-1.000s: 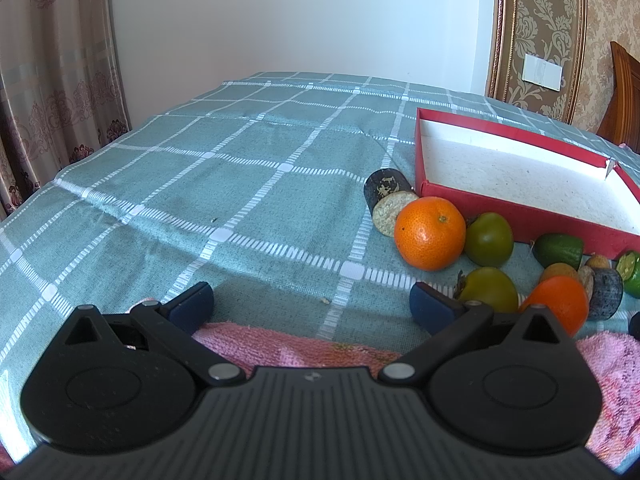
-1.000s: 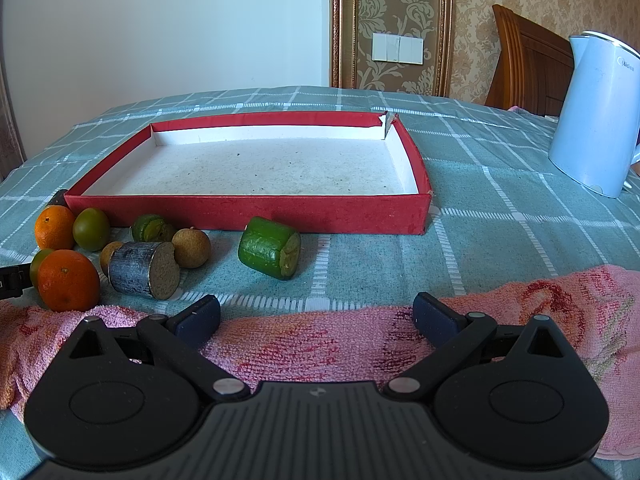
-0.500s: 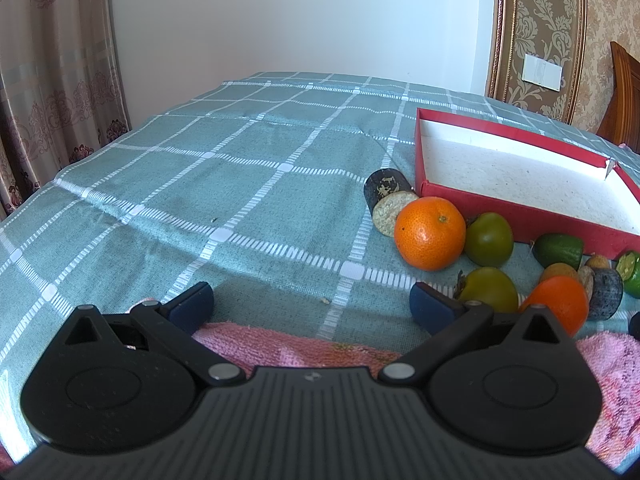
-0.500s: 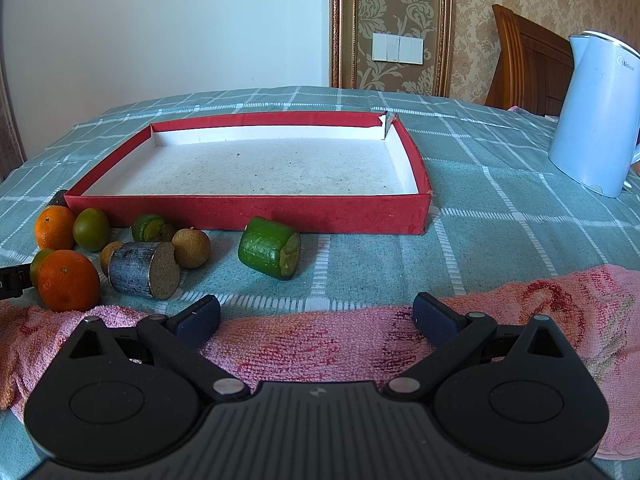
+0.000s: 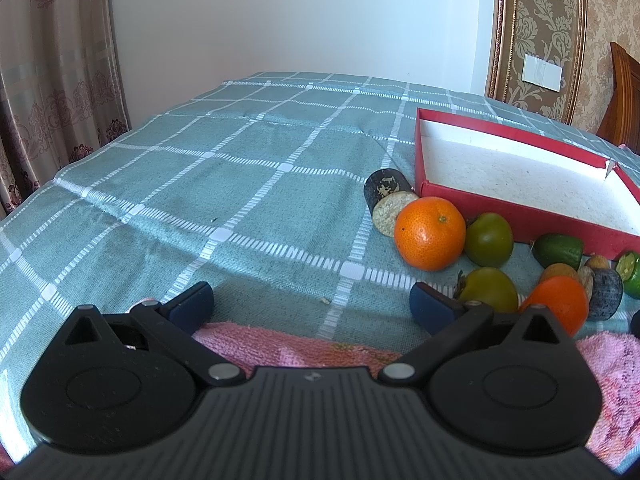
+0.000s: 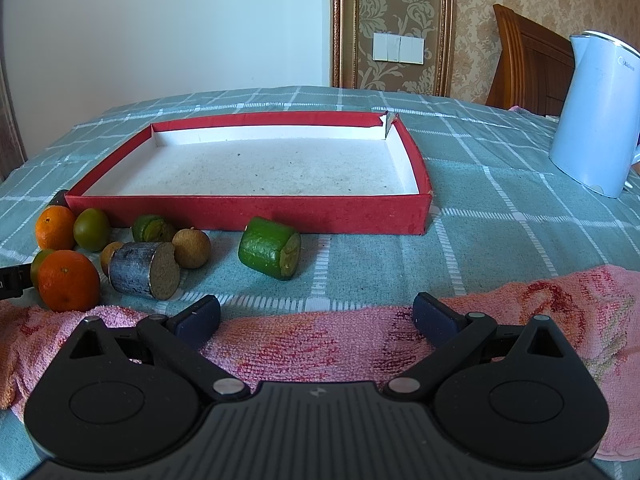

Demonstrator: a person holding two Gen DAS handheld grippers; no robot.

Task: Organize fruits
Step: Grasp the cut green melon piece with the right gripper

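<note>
An empty red tray [image 6: 248,210] [image 5: 520,216] with a white floor lies on the checked cloth. Fruit sits along its near wall: two oranges [image 6: 68,280] [image 5: 430,233], green round fruits [image 5: 489,234] [image 6: 91,229], a green cut piece [image 6: 270,248], a dark cut cylinder [image 6: 144,270], another dark cylinder [image 5: 386,196] and a brown longan [image 6: 192,248]. My left gripper [image 5: 312,306] is open above the cloth, left of the fruit. My right gripper [image 6: 316,316] hovers open over a pink towel [image 6: 320,344], short of the green piece.
A pale blue kettle [image 6: 596,116] stands at the right on the table. The pink towel [image 5: 304,344] runs along the near edge under both grippers. A wooden chair back [image 6: 528,64] is behind the table, a curtain [image 5: 52,80] at the left.
</note>
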